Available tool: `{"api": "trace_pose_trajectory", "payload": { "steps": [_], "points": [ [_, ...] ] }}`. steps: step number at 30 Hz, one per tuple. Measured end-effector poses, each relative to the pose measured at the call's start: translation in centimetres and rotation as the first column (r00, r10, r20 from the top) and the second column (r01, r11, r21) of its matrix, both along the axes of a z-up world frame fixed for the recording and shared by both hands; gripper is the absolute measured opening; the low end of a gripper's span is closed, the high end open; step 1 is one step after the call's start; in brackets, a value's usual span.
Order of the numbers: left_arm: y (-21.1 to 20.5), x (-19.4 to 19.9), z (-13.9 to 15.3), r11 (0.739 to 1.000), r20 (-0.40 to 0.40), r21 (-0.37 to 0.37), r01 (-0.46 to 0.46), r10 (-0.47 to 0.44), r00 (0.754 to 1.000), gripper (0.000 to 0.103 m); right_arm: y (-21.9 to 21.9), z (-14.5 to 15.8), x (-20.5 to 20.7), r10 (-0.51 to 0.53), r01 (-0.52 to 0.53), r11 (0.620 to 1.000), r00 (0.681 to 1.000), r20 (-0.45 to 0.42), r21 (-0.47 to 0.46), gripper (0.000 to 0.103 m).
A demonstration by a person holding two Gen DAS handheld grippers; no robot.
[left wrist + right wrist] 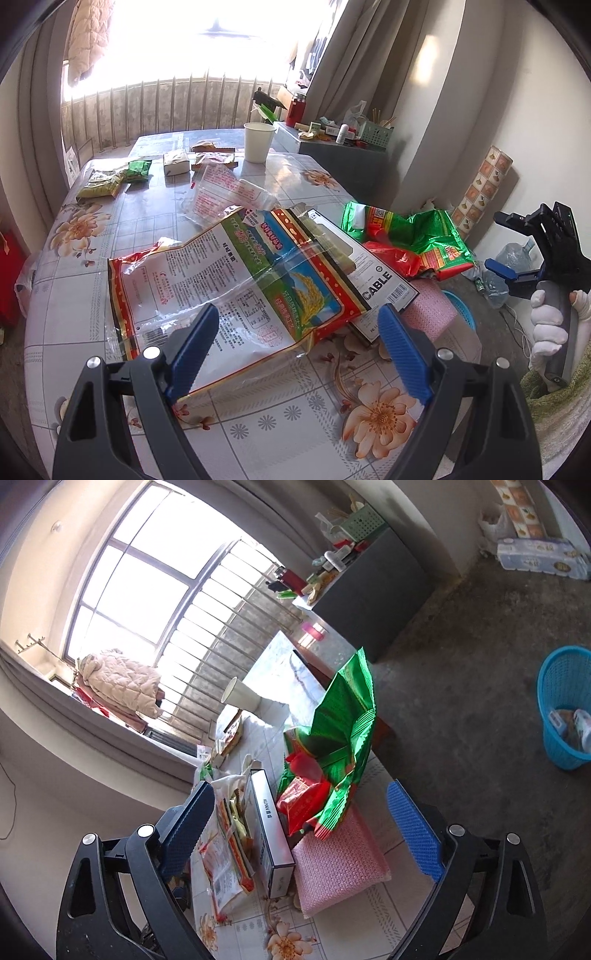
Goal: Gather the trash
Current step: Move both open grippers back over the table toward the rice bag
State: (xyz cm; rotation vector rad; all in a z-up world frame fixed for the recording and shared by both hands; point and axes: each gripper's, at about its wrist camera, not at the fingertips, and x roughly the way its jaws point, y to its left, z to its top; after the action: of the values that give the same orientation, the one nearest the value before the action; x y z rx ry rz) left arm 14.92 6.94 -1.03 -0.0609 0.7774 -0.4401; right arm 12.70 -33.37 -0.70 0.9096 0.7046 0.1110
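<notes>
A large empty rice bag (236, 280) with red border lies flat on the floral table (295, 417), partly over a white cable box (373, 284). My left gripper (299, 350) is open, its fingers just above the bag's near edge. A crumpled green and red wrapper (413, 236) lies at the table's right edge beside a pink foam pouch (428, 314). My right gripper (301, 834) is open and empty, above the pink pouch (340, 867), the green wrapper (340, 731) and the box (269, 834). It also shows in the left wrist view (517, 251), off the table's right side.
A blue trash basket (565, 709) with some trash stands on the floor at right. A paper cup (258, 142), a clear wrapper (229, 192), a tissue pack (175, 162) and small snack packets (110, 181) lie farther back. A grey cabinet (343, 155) stands behind.
</notes>
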Motion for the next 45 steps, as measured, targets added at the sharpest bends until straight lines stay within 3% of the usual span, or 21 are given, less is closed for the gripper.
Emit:
{"api": "trace_pose_trajectory", "payload": {
  "steps": [9,18,24,29,32,34,36,39,41,43,45],
  "points": [
    [0.0,-0.2,-0.1,1.000,0.002,0.009,-0.005,0.005,1.000,0.086,-1.2,-2.0,4.4,-0.009,0.015,0.999,0.992,-0.125,0.047,0.077],
    [0.9,-0.4,-0.8,0.999,-0.002,0.033,-0.013,0.013,1.000,0.086,-1.3,-0.9,2.4,-0.068,0.063,0.997,0.989,-0.132,-0.043,0.077],
    [1.8,-0.4,-1.1,0.999,-0.006,0.033,-0.020,0.020,1.000,0.086,-0.8,1.2,-0.5,-0.059,0.036,0.983,0.991,-0.121,-0.180,0.077],
    [1.9,-1.0,-1.3,0.999,-0.023,0.042,0.004,-0.003,1.000,0.086,1.0,2.9,-2.4,0.028,-0.080,0.955,0.983,-0.182,-0.286,0.077],
    [1.6,-1.5,-1.5,0.998,-0.025,0.041,0.042,-0.041,0.999,0.086,3.4,5.0,-3.4,0.154,-0.267,0.878,0.944,-0.293,-0.398,0.077],
    [1.4,-1.8,-1.5,0.997,-0.022,0.037,0.069,-0.068,0.997,0.086,5.1,6.4,-4.4,0.221,-0.394,0.798,0.895,-0.388,-0.455,0.077],
    [1.3,-2.0,-1.6,0.995,-0.023,0.031,0.098,-0.097,0.995,0.086,6.9,6.7,-5.2,0.282,-0.541,0.709,0.806,-0.521,-0.453,0.077],
    [1.0,-2.1,-1.8,0.991,-0.035,0.023,0.134,-0.133,0.990,0.086,9.7,5.4,-6.5,0.331,-0.747,0.559,0.599,-0.729,-0.360,0.077],
    [0.8,-2.2,-2.0,0.989,-0.039,0.027,0.147,-0.146,0.989,0.086,11.0,3.5,-7.4,0.334,-0.837,0.487,0.444,-0.832,-0.251,0.077],
    [0.8,-2.4,-2.1,0.987,-0.038,0.020,0.158,-0.158,0.987,0.086,11.9,1.5,-8.0,0.292,-0.887,0.428,0.316,-0.903,-0.173,0.077],
    [0.8,-2.5,-2.3,0.986,-0.040,0.009,0.165,-0.165,0.986,0.086,12.7,-0.3,-8.2,0.239,-0.920,0.373,0.224,-0.945,-0.123,0.077]
  ]
}}
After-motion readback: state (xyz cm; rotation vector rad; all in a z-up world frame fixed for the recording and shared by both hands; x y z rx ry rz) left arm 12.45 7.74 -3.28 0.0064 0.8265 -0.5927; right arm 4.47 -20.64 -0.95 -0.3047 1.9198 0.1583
